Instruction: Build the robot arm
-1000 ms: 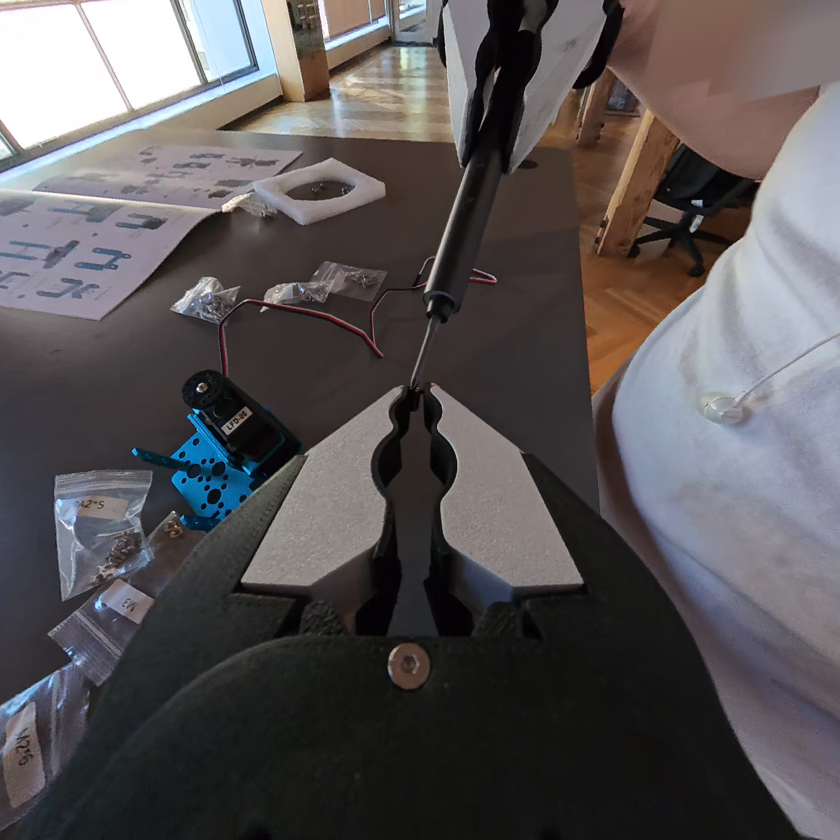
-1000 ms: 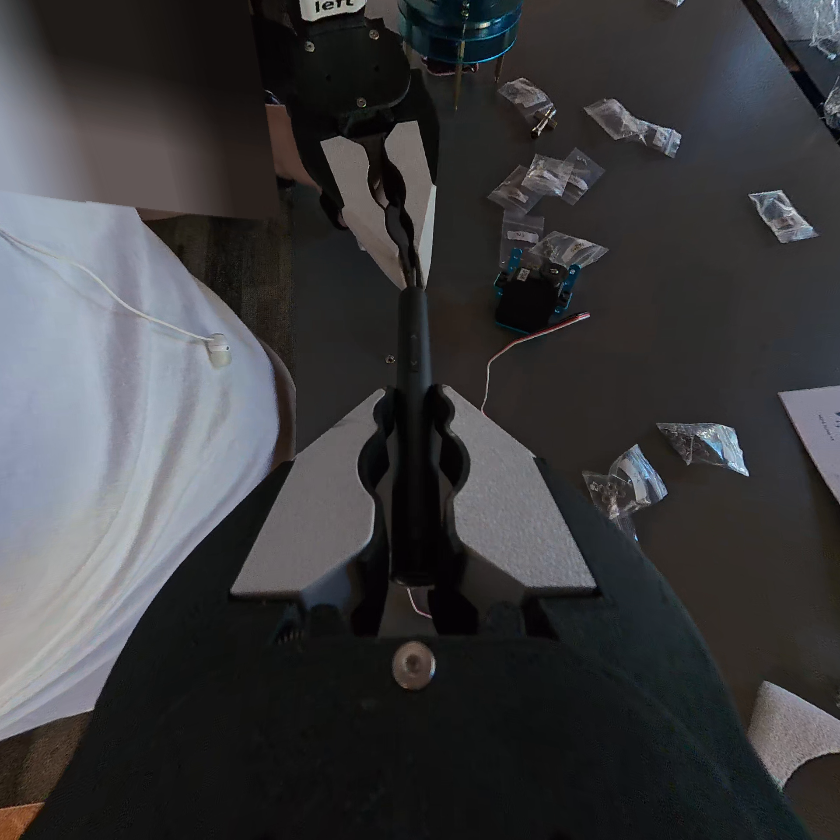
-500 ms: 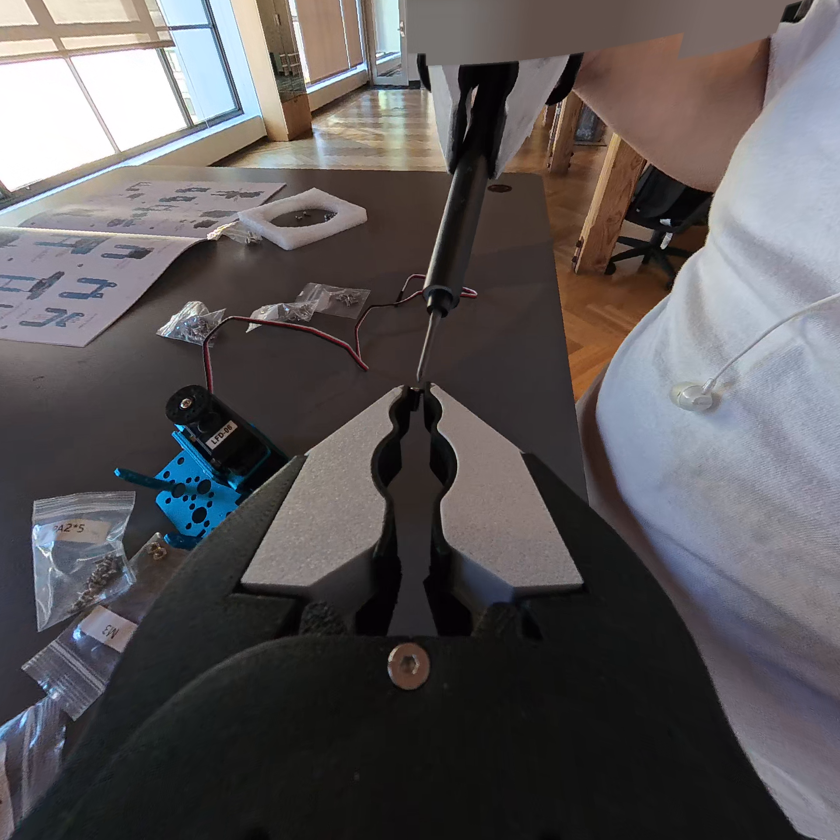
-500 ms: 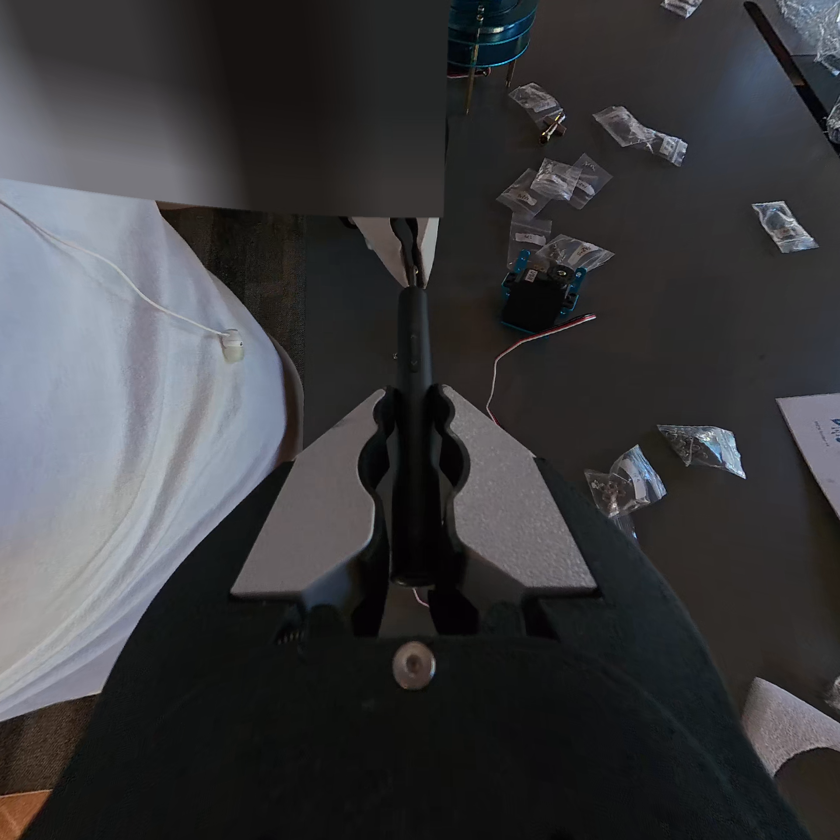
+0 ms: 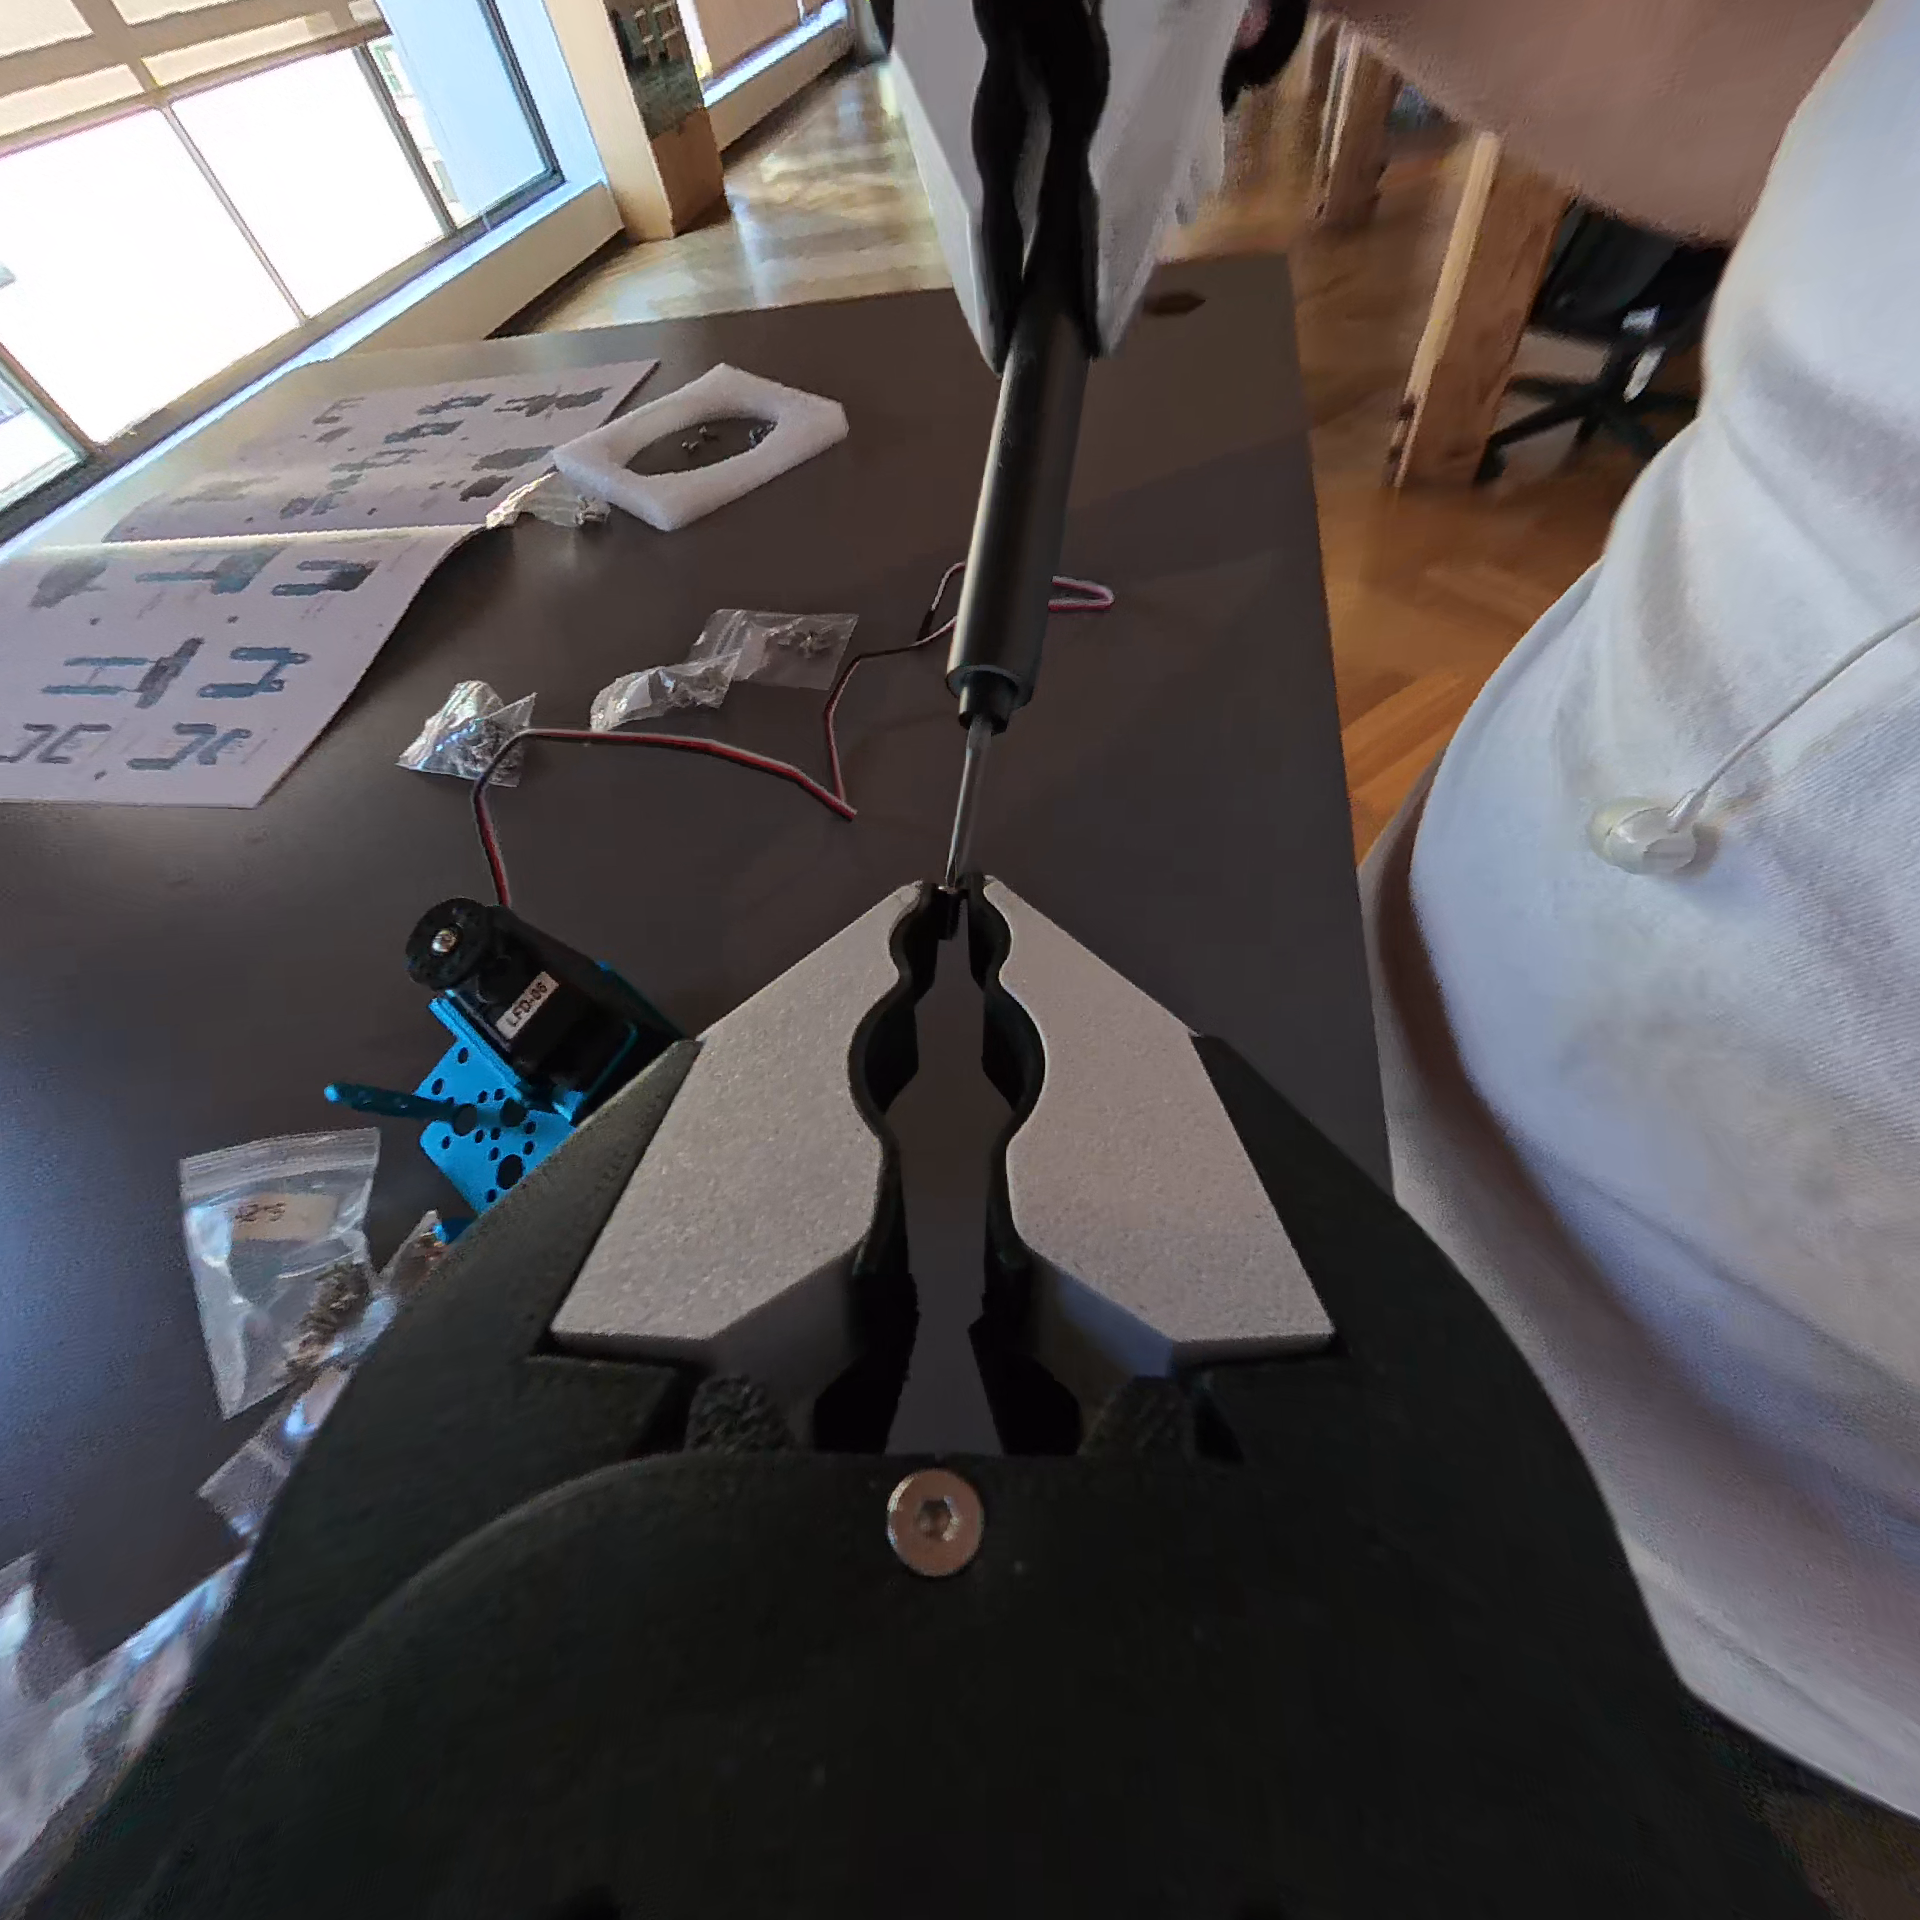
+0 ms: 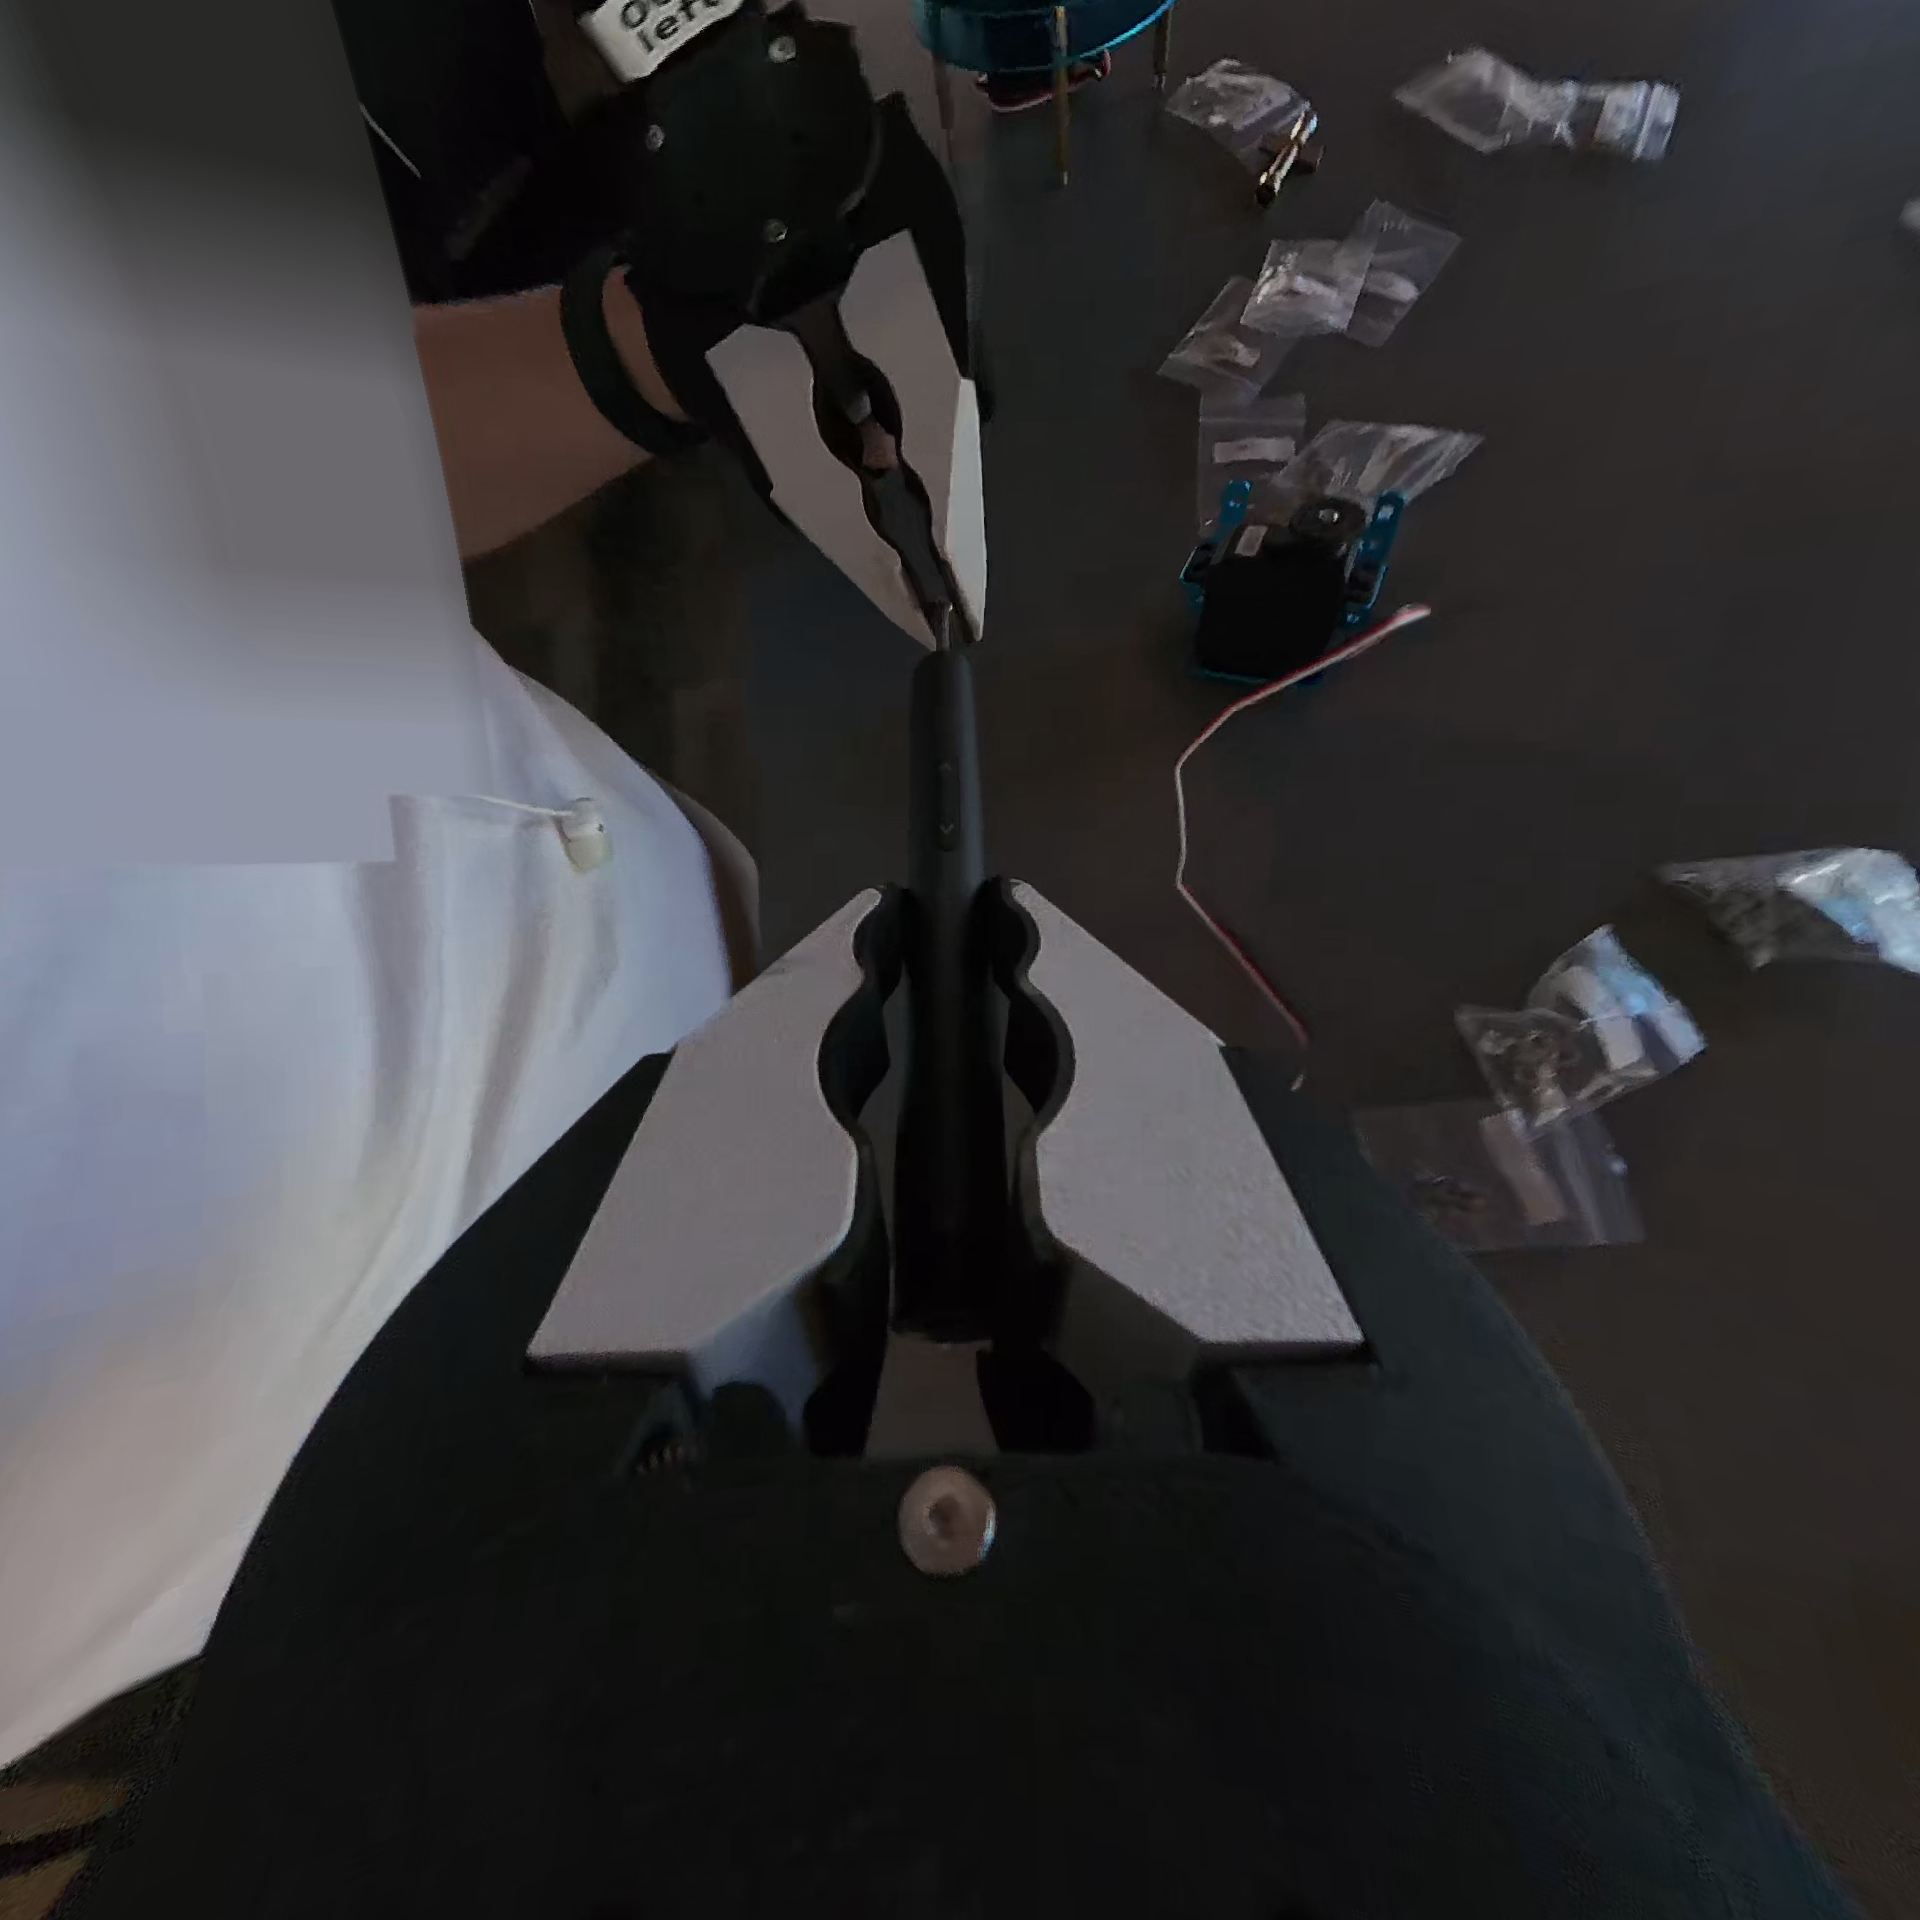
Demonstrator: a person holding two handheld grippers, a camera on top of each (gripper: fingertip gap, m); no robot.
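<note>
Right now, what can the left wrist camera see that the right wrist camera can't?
Only the left wrist view shows the big printed sheets, the white foam frame, the windows and the wooden floor.

Only the right wrist view shows the round blue part on thin metal legs and the buttons on the screwdriver's handle.

Both show the black screwdriver, gripped by the right gripper, its thin tip meeting something tiny pinched in the left gripper. Both also show the blue bracket with a black motor, its red wire, little plastic bags and a white shirt.
</note>
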